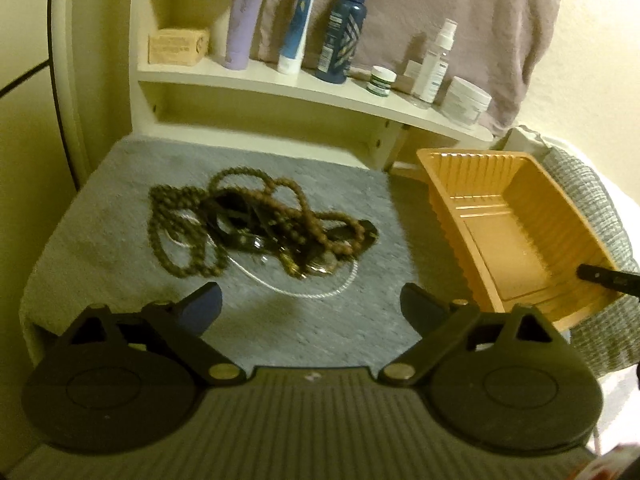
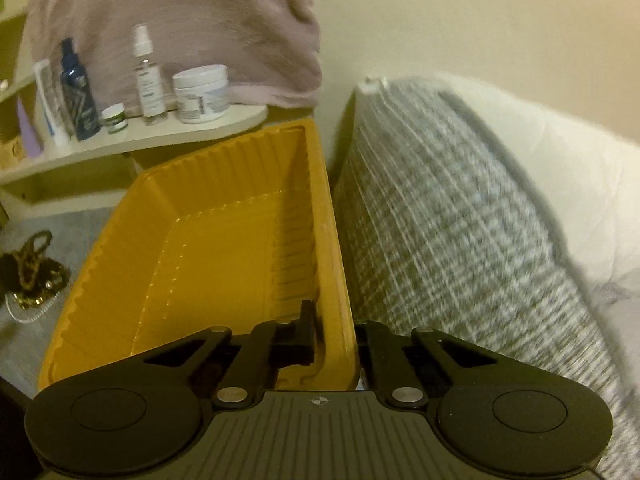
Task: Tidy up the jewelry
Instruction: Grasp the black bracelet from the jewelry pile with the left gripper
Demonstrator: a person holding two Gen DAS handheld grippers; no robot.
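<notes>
A tangle of jewelry (image 1: 256,224) lies on a grey mat (image 1: 100,240): brown bead strings, dark straps, small gold pieces and a thin white chain (image 1: 320,290). My left gripper (image 1: 312,300) hangs open just in front of the pile, touching nothing. To the right of the mat is an orange plastic tray (image 1: 500,208) with nothing inside it. My right gripper (image 2: 336,328) is shut on the tray's (image 2: 200,248) right wall near its front corner, one finger inside and one outside. That inner finger (image 1: 608,278) shows in the left wrist view. The pile (image 2: 32,276) sits left of the tray.
A white shelf (image 1: 280,80) behind the mat carries several bottles, tubes and jars and a small box (image 1: 178,46). A pink cloth (image 1: 460,20) hangs above it. A grey woven cushion (image 2: 440,220) and white bedding (image 2: 580,184) press against the tray's right side.
</notes>
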